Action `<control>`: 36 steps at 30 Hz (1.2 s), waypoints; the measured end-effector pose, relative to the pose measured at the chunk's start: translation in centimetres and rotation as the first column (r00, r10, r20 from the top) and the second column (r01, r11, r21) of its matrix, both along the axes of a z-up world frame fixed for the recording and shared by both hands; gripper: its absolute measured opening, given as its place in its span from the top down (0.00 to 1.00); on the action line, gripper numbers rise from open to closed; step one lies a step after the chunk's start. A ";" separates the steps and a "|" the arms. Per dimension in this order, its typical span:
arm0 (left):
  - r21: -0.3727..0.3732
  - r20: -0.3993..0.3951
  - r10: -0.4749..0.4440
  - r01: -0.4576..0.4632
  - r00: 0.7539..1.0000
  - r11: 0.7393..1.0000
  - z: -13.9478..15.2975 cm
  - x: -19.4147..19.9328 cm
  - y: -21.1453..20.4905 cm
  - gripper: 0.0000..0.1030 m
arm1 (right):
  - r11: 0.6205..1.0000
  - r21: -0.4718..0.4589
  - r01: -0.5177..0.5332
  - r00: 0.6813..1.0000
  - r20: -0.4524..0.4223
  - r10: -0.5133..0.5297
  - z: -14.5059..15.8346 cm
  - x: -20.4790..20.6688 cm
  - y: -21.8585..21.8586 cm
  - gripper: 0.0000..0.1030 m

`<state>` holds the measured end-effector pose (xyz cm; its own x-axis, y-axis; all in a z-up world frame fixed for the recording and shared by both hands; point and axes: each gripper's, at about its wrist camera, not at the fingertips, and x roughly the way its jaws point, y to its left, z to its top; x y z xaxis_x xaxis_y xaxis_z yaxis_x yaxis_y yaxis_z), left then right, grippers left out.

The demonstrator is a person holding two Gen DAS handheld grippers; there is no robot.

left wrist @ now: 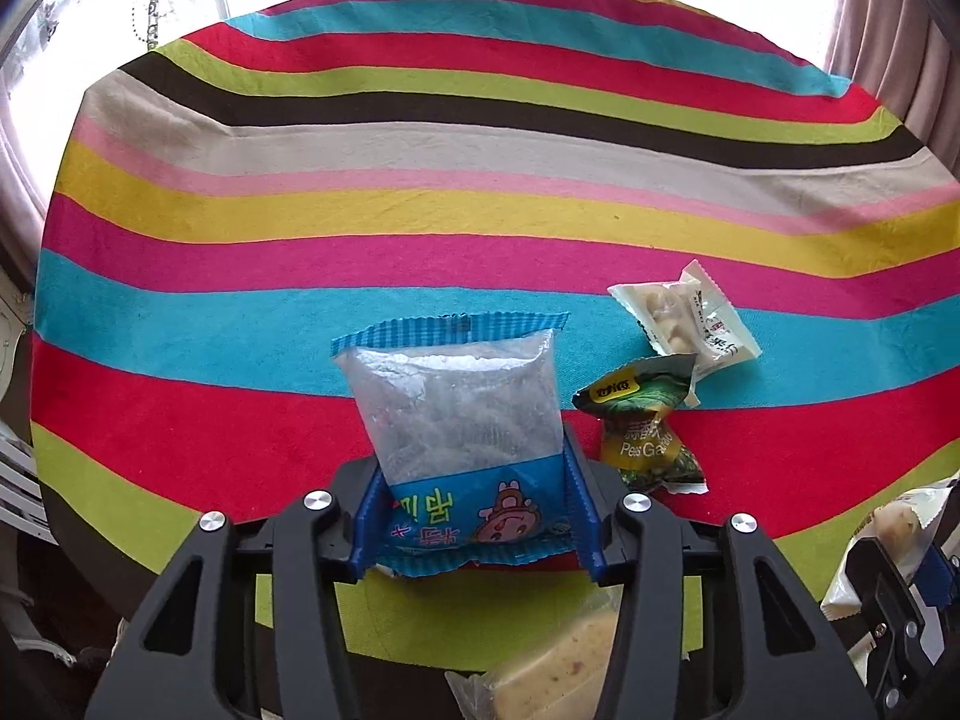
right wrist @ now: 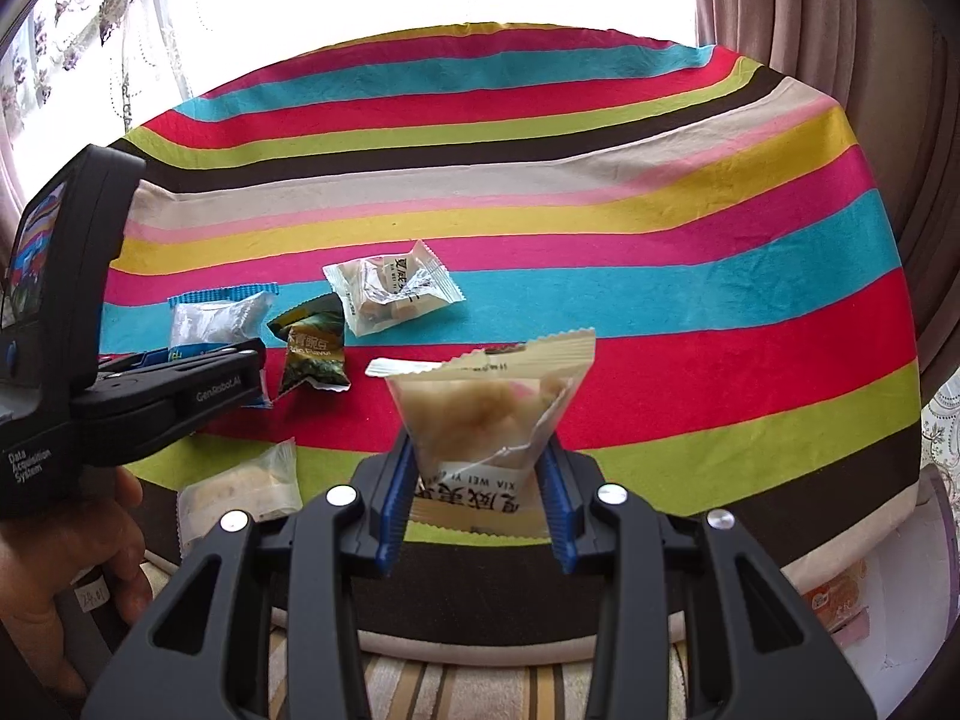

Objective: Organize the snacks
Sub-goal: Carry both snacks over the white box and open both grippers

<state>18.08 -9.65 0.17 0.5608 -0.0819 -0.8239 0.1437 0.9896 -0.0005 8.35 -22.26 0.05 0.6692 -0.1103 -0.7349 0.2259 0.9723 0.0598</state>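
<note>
One green packet reads "Peas"; hand-held gripper "GenRobot.AI".

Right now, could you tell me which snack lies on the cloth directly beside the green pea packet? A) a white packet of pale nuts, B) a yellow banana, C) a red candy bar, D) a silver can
A: the white nut packet overlaps the top corner of the green pea packet.

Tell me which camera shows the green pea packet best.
The left wrist view: the green pea packet lies close and sharp on the striped cloth, its label readable, beside the blue snack bag. The right wrist view shows the same packet smaller and farther off, its print hard to read.
</note>
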 end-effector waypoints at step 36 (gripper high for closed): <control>-0.127 0.023 -0.371 0.371 0.928 0.920 3.6 -19.6 -10.8 0.54 | 0.987 0.081 0.137 0.991 -0.010 -0.137 0.2 -14.0 -10.5 0.63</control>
